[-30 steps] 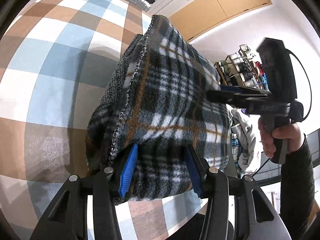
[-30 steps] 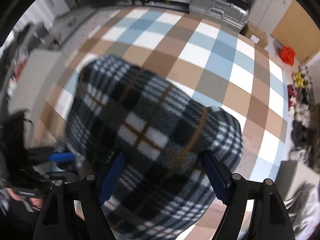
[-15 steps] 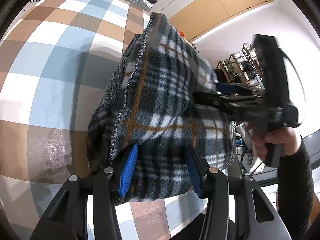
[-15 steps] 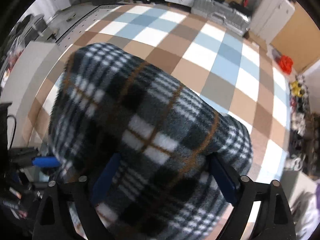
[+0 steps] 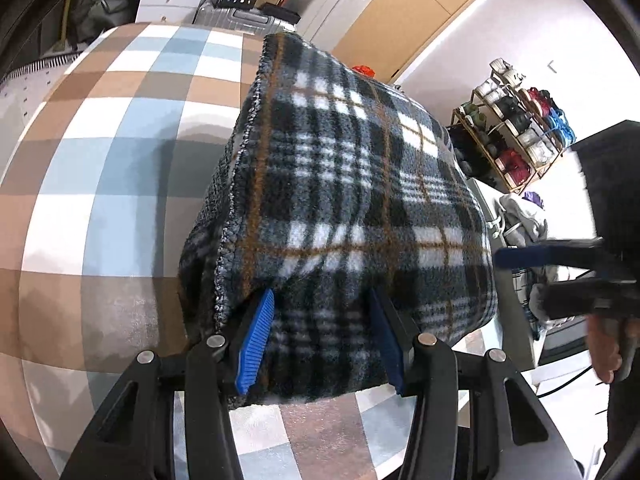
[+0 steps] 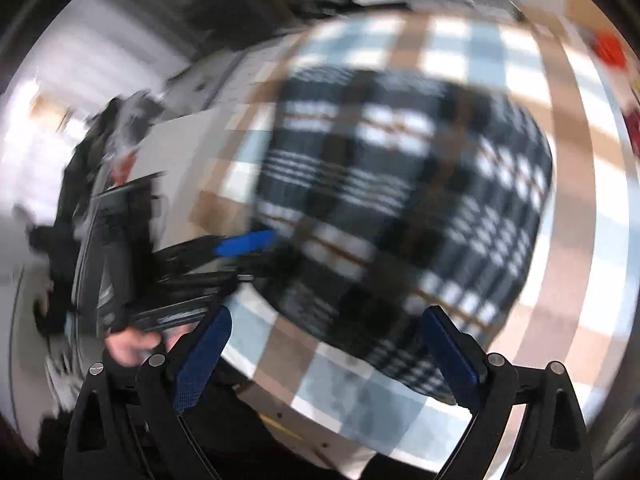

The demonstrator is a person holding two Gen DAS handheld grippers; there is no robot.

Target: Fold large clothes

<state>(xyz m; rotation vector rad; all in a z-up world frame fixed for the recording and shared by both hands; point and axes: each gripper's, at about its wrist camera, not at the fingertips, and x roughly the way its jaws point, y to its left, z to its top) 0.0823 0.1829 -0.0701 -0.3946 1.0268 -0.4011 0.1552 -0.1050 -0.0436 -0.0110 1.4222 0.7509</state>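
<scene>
Left gripper [image 5: 320, 336] tilted down, clamping plaid garment [image 5: 352, 200]

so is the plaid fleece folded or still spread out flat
Folded. The plaid fleece sits as a thick bundle on the checked cloth, with stacked layers showing along its stitched edge.

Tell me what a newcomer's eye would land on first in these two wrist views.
First, the folded plaid fleece, filling the middle of the left wrist view and pinched between the blue pads of the left tongs. Under it spreads the big brown, blue and white checked cloth. In the blurred right wrist view, the right tongs are opening with nothing between them, and the fleece lies beyond their tips.
</scene>
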